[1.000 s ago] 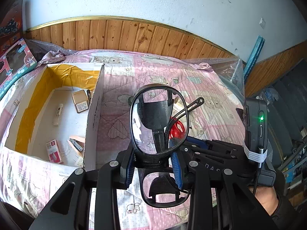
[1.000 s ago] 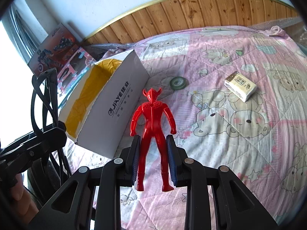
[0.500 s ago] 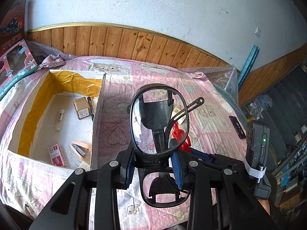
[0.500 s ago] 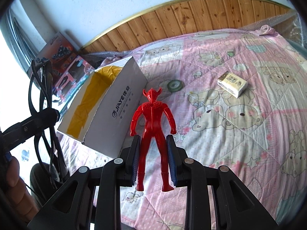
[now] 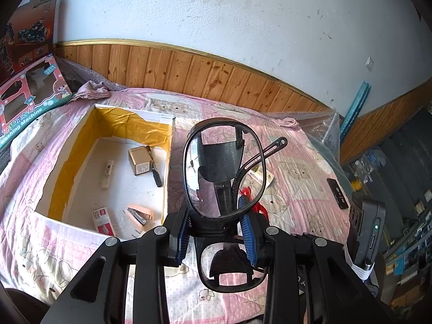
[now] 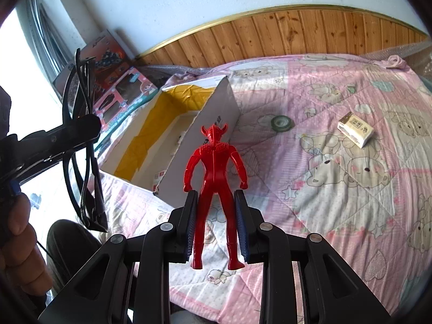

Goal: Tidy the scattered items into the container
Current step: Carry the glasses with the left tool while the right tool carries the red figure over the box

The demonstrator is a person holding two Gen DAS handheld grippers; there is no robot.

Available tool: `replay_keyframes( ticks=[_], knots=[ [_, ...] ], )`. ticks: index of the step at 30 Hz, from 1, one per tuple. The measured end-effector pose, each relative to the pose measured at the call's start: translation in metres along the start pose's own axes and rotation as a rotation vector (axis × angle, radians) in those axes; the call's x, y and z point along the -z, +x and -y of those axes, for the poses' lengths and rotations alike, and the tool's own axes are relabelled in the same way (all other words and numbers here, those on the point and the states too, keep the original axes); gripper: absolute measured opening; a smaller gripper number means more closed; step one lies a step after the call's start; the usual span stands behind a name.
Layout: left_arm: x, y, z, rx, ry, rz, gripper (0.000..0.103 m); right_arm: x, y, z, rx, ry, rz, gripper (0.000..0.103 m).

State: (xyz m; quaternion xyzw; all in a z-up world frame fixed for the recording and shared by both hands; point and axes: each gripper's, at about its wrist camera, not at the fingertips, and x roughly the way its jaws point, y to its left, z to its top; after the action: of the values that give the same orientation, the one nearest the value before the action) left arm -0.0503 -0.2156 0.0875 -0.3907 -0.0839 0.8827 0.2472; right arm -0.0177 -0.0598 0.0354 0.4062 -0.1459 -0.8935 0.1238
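Against white plaster wall (image 5: 243, 13): knotty wood wainscot with gilt trim (image 5: 189, 70). At left: pink windowed toy-washing-machine carton (image 5: 27, 94). Underneath: pink bear-print quilt (image 6: 337, 189).

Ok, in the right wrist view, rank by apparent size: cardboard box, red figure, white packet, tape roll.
1. cardboard box
2. red figure, enlarged by nearness to the camera
3. white packet
4. tape roll
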Motion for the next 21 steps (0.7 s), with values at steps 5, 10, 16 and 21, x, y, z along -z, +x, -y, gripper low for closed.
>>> replay_keyframes(
  ticks=[5,10,16,21],
  knots=[
    [-0.005,-0.01,-0.022,-0.02,-0.038,0.019,0.035,0.0,0.001,-0.021,-0.017,-0.04,-0.001,0.027],
    [-0.011,-0.015,-0.048,-0.035,-0.082,0.027,0.035,-0.008,0.004,-0.038,-0.037,-0.067,-0.007,0.027],
    [-0.026,-0.018,-0.077,-0.061,-0.12,0.039,0.035,-0.026,0.004,-0.055,-0.046,-0.102,0.003,0.027],
    [-0.041,-0.015,-0.094,-0.096,-0.123,0.051,0.035,-0.044,0.013,-0.065,-0.05,-0.131,-0.004,0.027]
  ],
)
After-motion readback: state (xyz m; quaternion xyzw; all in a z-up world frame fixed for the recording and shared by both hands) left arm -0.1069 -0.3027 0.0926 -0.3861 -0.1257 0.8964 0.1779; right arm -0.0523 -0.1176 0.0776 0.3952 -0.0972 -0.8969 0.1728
